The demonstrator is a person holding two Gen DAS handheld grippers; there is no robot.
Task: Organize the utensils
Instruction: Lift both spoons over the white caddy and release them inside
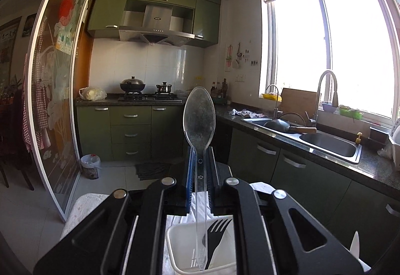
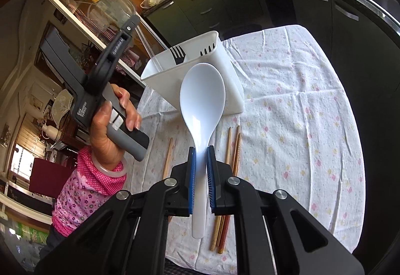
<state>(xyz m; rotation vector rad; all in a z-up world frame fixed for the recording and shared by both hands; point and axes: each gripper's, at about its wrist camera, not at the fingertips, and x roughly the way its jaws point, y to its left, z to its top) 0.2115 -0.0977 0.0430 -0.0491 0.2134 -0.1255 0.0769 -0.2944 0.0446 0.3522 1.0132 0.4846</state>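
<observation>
My left gripper (image 1: 200, 150) is shut on a clear plastic spoon (image 1: 199, 115), bowl up, its handle tip down inside the white utensil holder (image 1: 175, 237). A black fork (image 1: 215, 235) stands in that holder. My right gripper (image 2: 201, 150) is shut on a white rice spoon (image 2: 202, 90), held above the table in front of the holder (image 2: 232, 97), where the fork (image 2: 178, 55) shows too. The left gripper's body (image 2: 110, 70) and the holding hand are at the left in the right wrist view. Several wooden chopsticks (image 2: 233, 145) lie on the cloth below.
A floral white tablecloth (image 2: 287, 100) covers the table. A single chopstick (image 2: 168, 157) lies to the left of the others. Green cabinets, a stove (image 1: 150, 96) and a sink (image 1: 312, 137) line the kitchen walls beyond.
</observation>
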